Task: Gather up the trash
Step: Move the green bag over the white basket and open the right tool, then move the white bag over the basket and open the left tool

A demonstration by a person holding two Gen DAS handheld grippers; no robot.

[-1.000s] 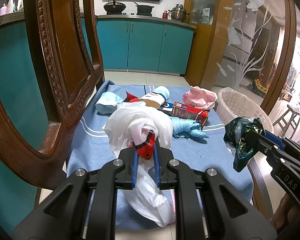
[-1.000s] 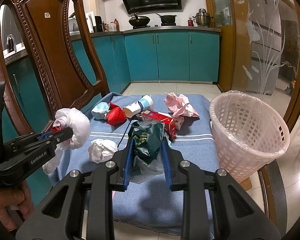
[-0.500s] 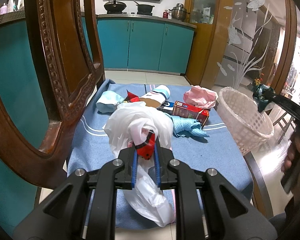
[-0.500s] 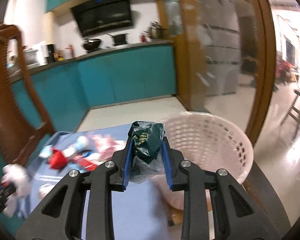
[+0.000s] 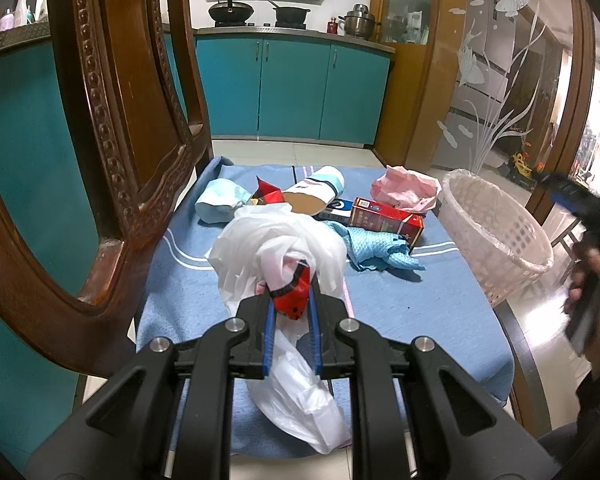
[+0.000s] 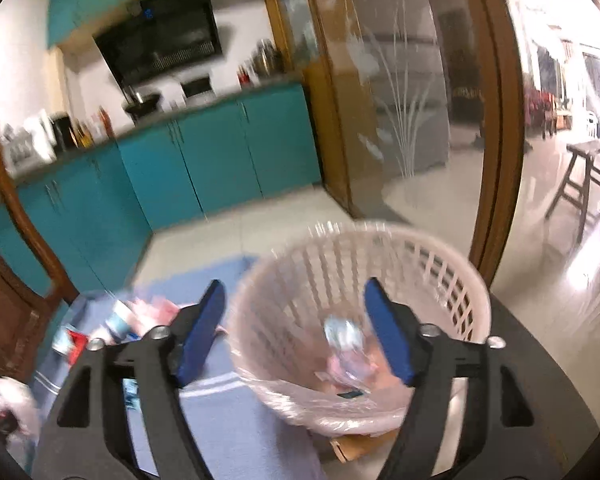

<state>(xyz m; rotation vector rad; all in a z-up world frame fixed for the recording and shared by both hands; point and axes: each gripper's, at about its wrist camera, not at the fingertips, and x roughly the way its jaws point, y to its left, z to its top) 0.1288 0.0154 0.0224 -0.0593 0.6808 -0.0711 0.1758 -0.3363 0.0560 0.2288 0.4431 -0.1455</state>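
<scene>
Blue cloth (image 5: 400,312) fills my left view, left gripper (image 5: 292,306) pinching the white bag (image 5: 276,248); only my right view shows the right gripper (image 6: 296,322) spread above the basket (image 6: 452,280).

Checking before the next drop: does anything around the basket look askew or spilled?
The basket sits tilted, leaning toward the blue cloth, seemingly at the table edge. Nothing looks spilled; trash lies inside it, though the right wrist view is blurred.

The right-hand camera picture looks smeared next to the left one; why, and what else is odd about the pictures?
Right wrist view: motion blur smears the pink plastic lattice basket and teal cabinets; window glare washes out the right edge. Left wrist view: sharp on the white plastic bag in the left gripper, only the right gripper is blurred. Both: fisheye bending curves the carved wooden chair back.
</scene>
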